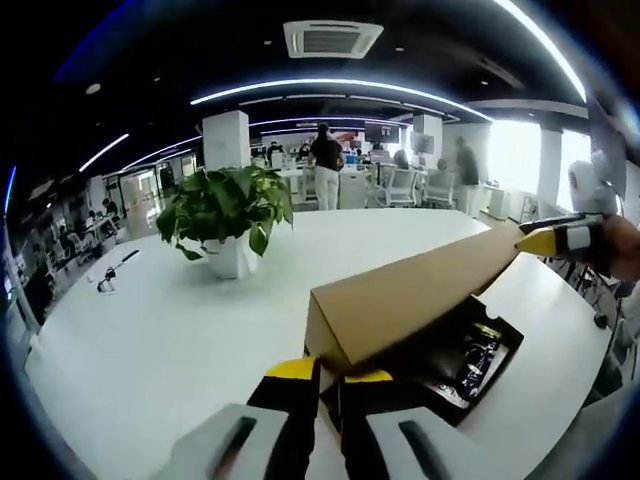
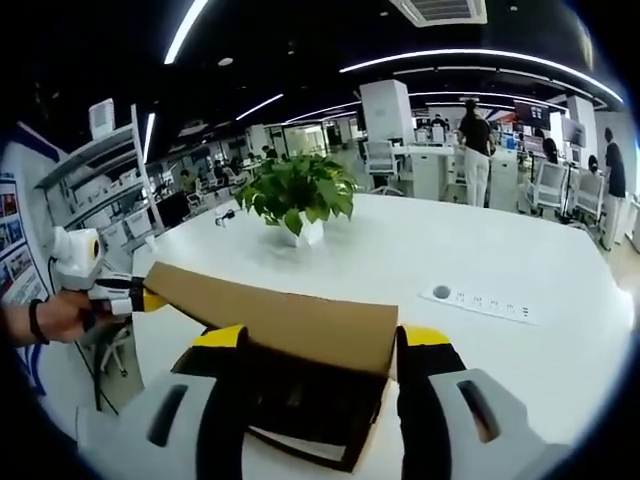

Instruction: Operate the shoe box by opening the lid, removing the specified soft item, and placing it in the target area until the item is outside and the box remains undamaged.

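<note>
One shoe box [image 1: 500,352], one lid [image 1: 410,290], two tools.

- Left tool [image 1: 332,375]: jaws drawn to a narrow gap at the lid's near corner, apparently pinching its end wall.
- Right tool [image 2: 322,338]: jaws spread wide, straddling the lid's other end, gripping nothing.
- Step: opening, with the brown lid tilted up over the dark box on the tabletop [image 1: 150,340].
- Next: lift the lid clear evenly, then reach inside. Soft item: cannot tell among the dark contents.
- One potted plant [image 1: 228,210]; one power strip [image 2: 480,300].
</note>
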The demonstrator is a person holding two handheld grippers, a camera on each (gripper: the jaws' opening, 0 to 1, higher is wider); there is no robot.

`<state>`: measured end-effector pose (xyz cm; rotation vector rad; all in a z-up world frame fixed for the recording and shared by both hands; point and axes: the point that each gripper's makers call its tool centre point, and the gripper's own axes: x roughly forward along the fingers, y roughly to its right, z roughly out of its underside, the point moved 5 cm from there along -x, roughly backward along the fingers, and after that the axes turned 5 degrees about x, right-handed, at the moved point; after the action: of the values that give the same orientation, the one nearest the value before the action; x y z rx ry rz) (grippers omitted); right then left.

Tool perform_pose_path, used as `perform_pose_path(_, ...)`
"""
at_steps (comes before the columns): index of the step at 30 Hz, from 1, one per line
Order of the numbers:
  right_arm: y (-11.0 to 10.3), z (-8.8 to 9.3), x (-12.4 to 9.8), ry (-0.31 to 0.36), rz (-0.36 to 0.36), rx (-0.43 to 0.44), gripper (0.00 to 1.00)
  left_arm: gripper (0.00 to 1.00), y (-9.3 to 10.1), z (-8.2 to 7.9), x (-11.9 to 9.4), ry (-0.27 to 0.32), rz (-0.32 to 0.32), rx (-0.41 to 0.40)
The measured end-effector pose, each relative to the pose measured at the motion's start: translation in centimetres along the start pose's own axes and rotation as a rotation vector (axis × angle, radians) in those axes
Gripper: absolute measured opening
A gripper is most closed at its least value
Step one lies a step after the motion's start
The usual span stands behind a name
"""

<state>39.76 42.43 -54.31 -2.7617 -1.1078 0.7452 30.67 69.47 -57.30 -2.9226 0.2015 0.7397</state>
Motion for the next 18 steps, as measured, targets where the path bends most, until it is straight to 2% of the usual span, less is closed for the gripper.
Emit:
perform_pose_path(6, 0.22, -0.09, 0.01, -0.002, -0.031, -0.03, 0.55, 0.06, -0.15, -0.22, 0.2, -0.007, 0.001, -0.003)
perform_pose_path(9, 0.12, 0.02, 0.02, -0.013, -0.049, -0.089, 0.56, 0.06, -0.23, -0.31, 0.22, -0.007, 0.001, -0.006)
perform_pose_path(12, 0.08, 0.01, 0.04, -0.011, -0.061, -0.091, 0.58, 0.05, -0.33, -0.43, 0.32, -0.009, 0.0, -0.005)
perform_pose_path(18, -0.09, 0.04, -0.17, -0.019, -0.074, -0.141, 0.55, 0.05, -0.44, -0.59, 0.41, -0.009, -0.002, -0.004)
